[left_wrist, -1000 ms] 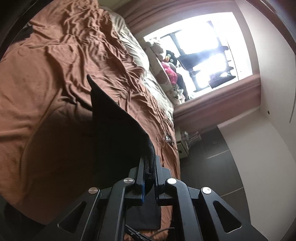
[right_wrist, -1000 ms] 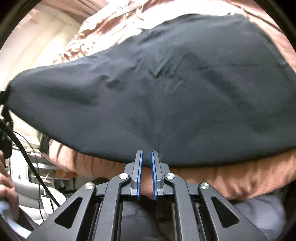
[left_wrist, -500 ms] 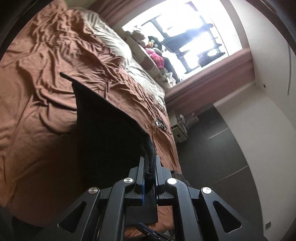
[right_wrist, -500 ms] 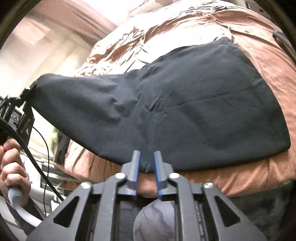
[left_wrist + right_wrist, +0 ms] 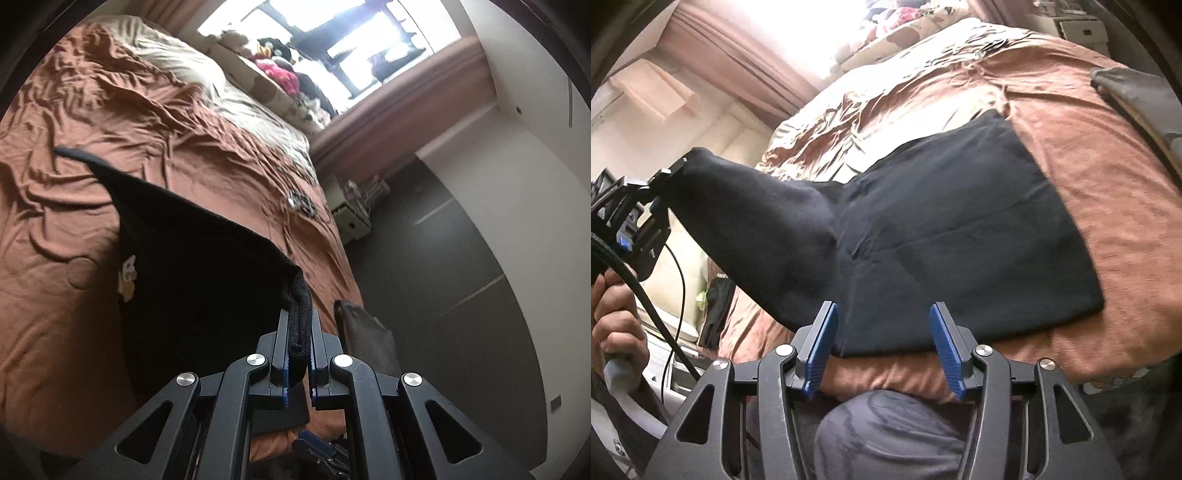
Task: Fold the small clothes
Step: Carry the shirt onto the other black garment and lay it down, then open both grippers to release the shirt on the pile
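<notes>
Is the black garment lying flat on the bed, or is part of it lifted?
Partly lifted. Most of the black garment lies on the bed, but the left gripper holds one corner raised.

Garment [image 5: 960,236] flat on the bed [image 5: 1108,177], one corner raised leftward in the left tongs [image 5: 298,332].

Readable text: none in either view | Nearest thing to a mark: a small white and orange printed figure, without letters, on the black garment [image 5: 192,266] in the left wrist view | Labels, brands, numbers, signs: none legible on the brown bedsheet [image 5: 92,147] or the walls
</notes>
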A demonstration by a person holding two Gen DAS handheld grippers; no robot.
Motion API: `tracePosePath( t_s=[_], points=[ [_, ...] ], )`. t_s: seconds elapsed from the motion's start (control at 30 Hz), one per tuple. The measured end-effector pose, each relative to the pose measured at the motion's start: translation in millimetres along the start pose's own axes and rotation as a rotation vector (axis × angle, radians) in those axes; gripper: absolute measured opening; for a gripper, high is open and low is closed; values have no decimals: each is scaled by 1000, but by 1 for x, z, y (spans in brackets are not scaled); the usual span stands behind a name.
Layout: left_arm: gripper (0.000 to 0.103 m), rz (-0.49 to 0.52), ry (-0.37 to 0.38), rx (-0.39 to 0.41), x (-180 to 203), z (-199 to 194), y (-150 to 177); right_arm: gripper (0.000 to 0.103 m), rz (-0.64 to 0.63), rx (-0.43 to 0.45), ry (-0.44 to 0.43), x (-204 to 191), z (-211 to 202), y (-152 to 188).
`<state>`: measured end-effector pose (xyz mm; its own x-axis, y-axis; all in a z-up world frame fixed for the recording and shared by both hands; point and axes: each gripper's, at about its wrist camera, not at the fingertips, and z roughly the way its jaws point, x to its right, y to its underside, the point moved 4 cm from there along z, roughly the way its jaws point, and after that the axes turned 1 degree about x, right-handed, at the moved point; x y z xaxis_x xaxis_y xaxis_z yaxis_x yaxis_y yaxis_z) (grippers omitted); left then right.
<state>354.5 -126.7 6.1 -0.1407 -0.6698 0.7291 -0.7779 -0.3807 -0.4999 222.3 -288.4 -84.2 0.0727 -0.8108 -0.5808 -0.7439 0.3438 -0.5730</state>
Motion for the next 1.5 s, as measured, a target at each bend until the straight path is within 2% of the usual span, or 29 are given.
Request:
tracePosePath(
  t_s=[0.27, 0.47, 0.63, 0.93, 1.03, 1.07, 1.1, 1.17, 1.33, 1.5],
  points=[
    [7, 47, 12, -94, 27, 48, 24, 50, 53, 31, 51, 37, -28, 6],
    [7, 44, 39, -197, 38, 106, 52, 50, 137, 26, 54, 62, -35, 10],
    [7, 50, 51, -292, 44, 154, 78, 50, 148, 9, 86, 74, -32, 14],
    [8, 86, 33, -401, 46, 191, 117, 50, 179, -14, 113, 95, -27, 16],
    [25, 76, 63, -463, 45, 198, 128, 50, 177, -20, 115, 99, -28, 17],
    [34, 70, 81, -471, 45, 198, 129, 50, 171, -20, 113, 99, -29, 17],
    [46, 72, 89, -468, 45, 195, 128, 50, 168, -20, 111, 99, -29, 17],
    [61, 86, 73, -439, 43, 187, 124, 50, 152, -20, 119, 99, -30, 15],
    [64, 123, 9, -395, 28, 162, 107, 50, 96, -31, 134, 95, -25, 12],
    [64, 164, -86, -364, -2, 132, 95, 50, -48, -59, 153, 76, -15, 4]
  ],
)
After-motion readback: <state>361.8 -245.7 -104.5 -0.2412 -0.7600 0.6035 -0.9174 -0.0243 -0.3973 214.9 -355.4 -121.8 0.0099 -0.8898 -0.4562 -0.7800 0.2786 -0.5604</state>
